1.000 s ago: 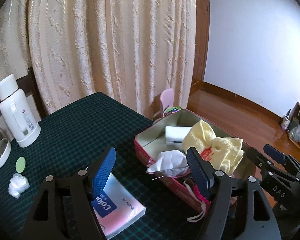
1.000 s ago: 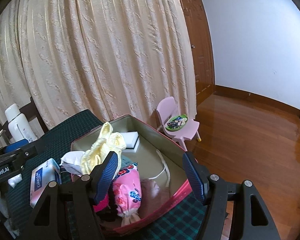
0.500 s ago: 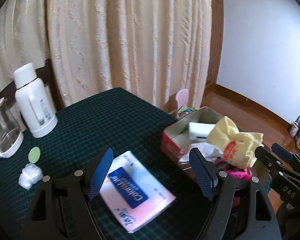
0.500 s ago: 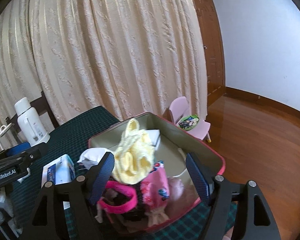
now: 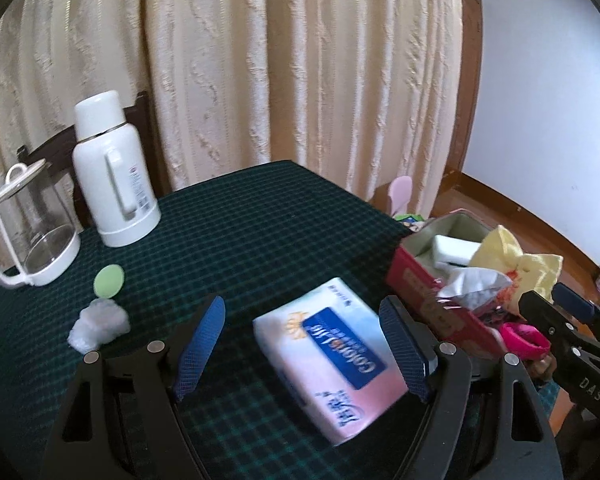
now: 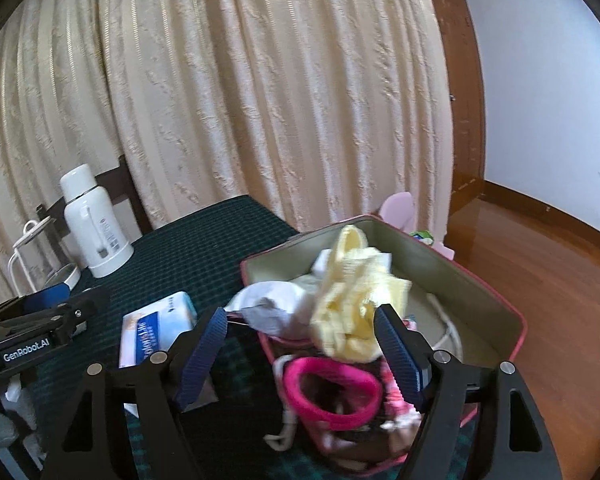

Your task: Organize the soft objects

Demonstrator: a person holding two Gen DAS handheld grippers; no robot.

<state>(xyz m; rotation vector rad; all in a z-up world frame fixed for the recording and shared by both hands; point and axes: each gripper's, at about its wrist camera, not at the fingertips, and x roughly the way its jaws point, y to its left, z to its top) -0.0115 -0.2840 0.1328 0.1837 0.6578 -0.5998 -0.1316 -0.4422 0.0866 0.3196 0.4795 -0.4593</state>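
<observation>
Lining up left tongs (image 5: 300, 344), jaws wide, empty, over tissue pack (image 5: 332, 364) on table beside red tin (image 6: 516, 320). Right tongs (image 6: 300, 348) wide too, empty (yellow cloth (image 6: 356, 304) heaped in tin). Straddle pack's short sides, squeeze gently.

A table (image 5: 260, 216) covered in a dark green checked cloth stands before cream curtains. On it, at the far left, sit a white thermos flask (image 5: 112, 172) and a clear glass kettle (image 5: 28, 232). Nearer lie a round green lid (image 5: 109, 280) and a crumpled wad of clear plastic (image 5: 98, 323). A soft pack of tissues (image 5: 328, 364) lies flat toward the front, just beside a red tin box (image 6: 500, 308) at the table's right edge.
</observation>
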